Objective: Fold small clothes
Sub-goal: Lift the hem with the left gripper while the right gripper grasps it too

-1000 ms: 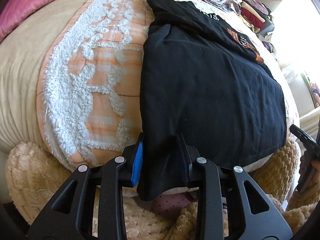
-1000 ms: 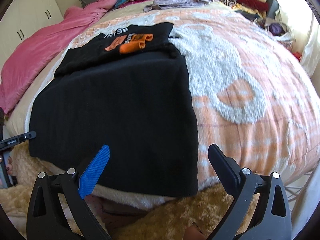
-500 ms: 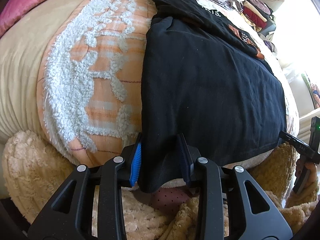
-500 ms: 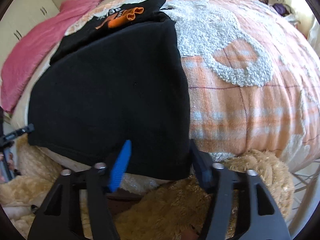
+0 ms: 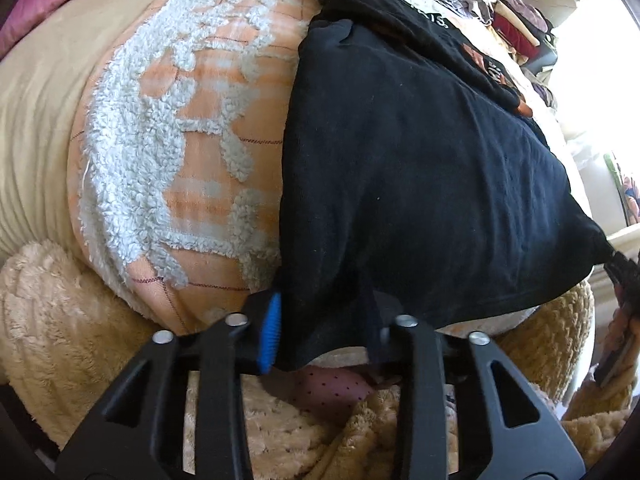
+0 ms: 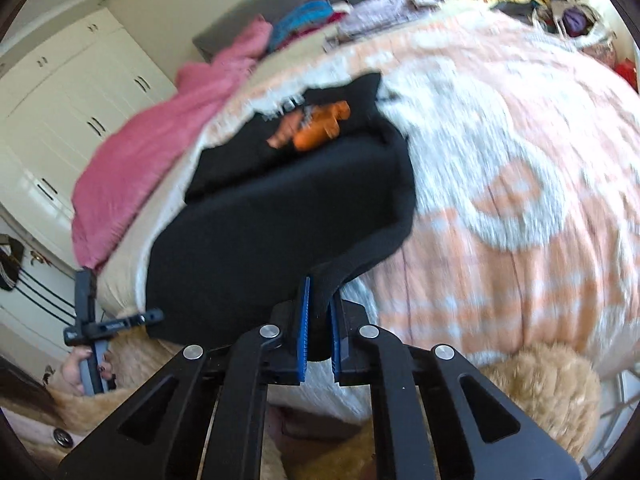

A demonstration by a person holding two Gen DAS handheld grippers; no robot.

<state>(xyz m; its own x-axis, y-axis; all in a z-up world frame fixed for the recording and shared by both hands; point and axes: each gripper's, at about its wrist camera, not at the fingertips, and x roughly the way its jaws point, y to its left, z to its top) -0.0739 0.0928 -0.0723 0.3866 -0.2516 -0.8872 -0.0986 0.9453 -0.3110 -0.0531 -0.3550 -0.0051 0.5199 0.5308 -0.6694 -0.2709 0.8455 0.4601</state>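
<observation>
On the near edge of the bed, over an orange-and-white blanket, lies a black garment, its printed far part already folded under or behind the plain near panel. Left gripper: fingers closing on the garment's near-left corner, cloth bunched between them. Right gripper: fingers clamped nearly together on the near-right corner, which is raised off the blanket. Both near corners now held, so the next fold looks ready to start; judged roughly midway, with the hem yet to be carried to the far end. More clothes are heaped along the bed's far edge.
</observation>
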